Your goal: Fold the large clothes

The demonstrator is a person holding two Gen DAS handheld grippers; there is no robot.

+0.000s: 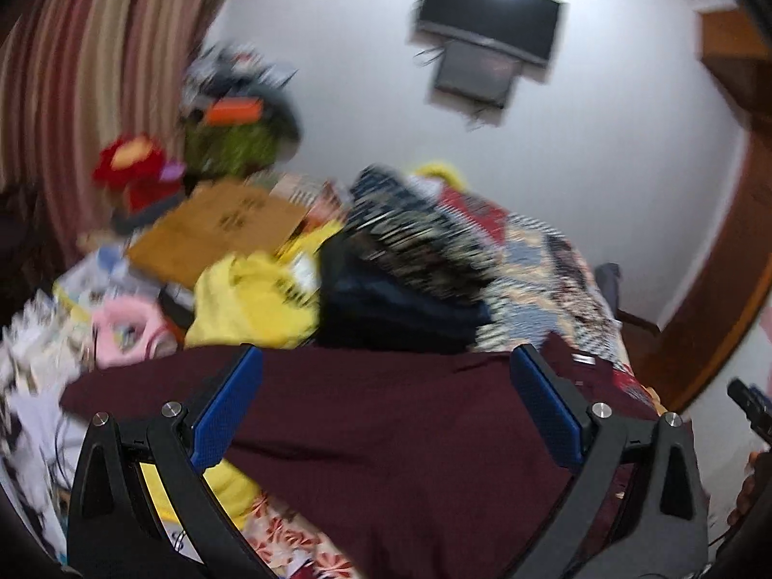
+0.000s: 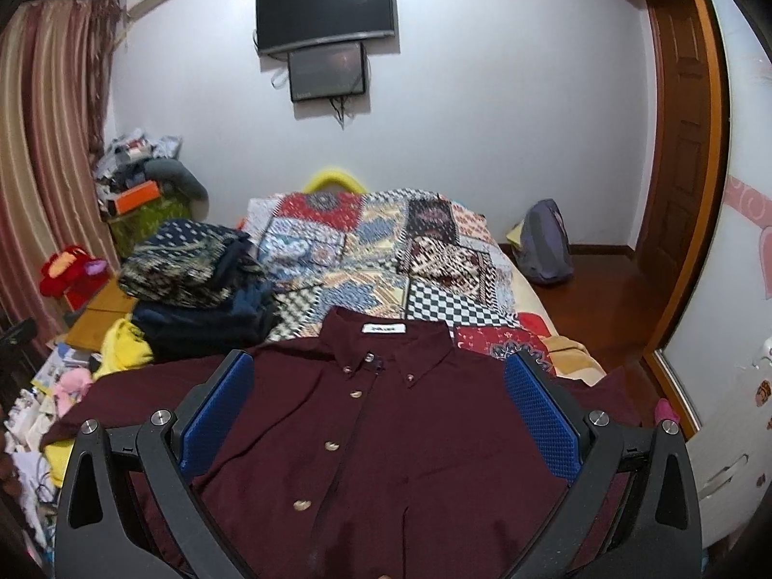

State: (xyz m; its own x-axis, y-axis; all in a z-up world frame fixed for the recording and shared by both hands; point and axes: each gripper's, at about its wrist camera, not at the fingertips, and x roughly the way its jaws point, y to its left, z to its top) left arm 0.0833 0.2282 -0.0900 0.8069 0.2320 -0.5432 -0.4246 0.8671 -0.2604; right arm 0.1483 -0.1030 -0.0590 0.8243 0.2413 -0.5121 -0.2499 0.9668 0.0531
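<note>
Spread front-up on the near part of the bed [image 2: 434, 260], the maroon shirt [image 2: 386, 434] lies flat on the patchwork cover with its collar and white label toward the far wall, buttons running down the placket. Both the left gripper [image 1: 386, 386] and the right gripper [image 2: 381, 391] hang above it with their blue-padded fingers [image 2: 540, 415] spread wide and nothing between them. Just beside the shirt's left sleeve sits a stack of folded dark clothes [image 2: 202, 284].
</note>
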